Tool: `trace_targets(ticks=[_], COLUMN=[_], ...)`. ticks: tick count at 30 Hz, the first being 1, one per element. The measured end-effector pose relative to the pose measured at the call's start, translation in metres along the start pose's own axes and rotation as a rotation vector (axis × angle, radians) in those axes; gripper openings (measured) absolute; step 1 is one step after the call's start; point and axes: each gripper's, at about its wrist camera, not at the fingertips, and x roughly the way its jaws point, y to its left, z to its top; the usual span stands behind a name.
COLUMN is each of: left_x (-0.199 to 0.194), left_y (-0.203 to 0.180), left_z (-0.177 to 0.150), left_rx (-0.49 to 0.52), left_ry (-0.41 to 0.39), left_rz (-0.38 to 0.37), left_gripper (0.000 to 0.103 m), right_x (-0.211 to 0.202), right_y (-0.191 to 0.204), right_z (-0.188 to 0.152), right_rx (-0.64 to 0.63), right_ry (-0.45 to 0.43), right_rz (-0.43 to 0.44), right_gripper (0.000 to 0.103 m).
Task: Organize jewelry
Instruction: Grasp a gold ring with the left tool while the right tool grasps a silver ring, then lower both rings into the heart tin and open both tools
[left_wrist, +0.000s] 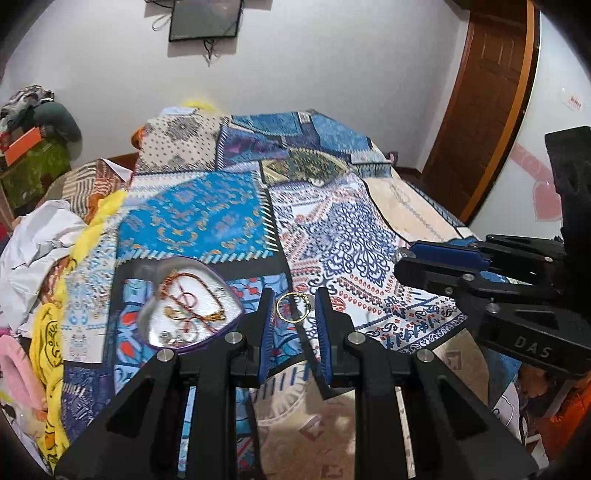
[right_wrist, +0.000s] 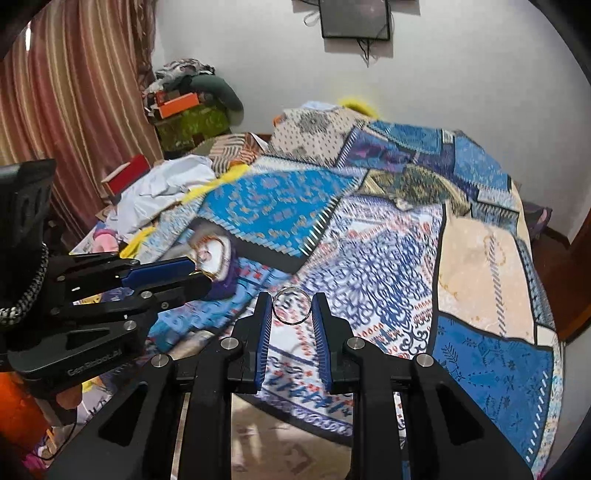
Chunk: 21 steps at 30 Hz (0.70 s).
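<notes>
A gold ring (left_wrist: 293, 308) sits between the blue pads of my left gripper (left_wrist: 293, 304), which is shut on it above the patterned bedspread. A heart-shaped purple-rimmed tray (left_wrist: 192, 341) lies just left of it, holding a red-and-gold chain (left_wrist: 192, 295) and small pieces. My right gripper (right_wrist: 291, 306) is shut on a silver ring (right_wrist: 291, 306), held upright between its pads. In the left wrist view the right gripper (left_wrist: 400, 258) shows at right. In the right wrist view the left gripper (right_wrist: 201, 275) shows at left, near the tray (right_wrist: 225, 282).
A patchwork bedspread (left_wrist: 332, 229) covers the bed. White and yellow cloths (left_wrist: 55, 236) are piled at its left edge. A brown door (left_wrist: 487, 96) stands at right. A curtain (right_wrist: 74, 103) and stacked boxes (right_wrist: 184, 114) are at the far left.
</notes>
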Motion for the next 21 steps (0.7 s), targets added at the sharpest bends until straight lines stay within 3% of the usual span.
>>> trace_targets(ticks=[21], left_x=[-0.045], left_y=[0.070], left_z=[-0.003], left_rx=[-0.089], left_ry=[-0.083], left_rz=[0.100], left_gripper=[0.020], right_x=[0.007], right_y=[0.076], right_z=[0.035], right_rx=[-0.076], right_ry=[-0.068], right_rz=[0.074], right_gripper=[0.020])
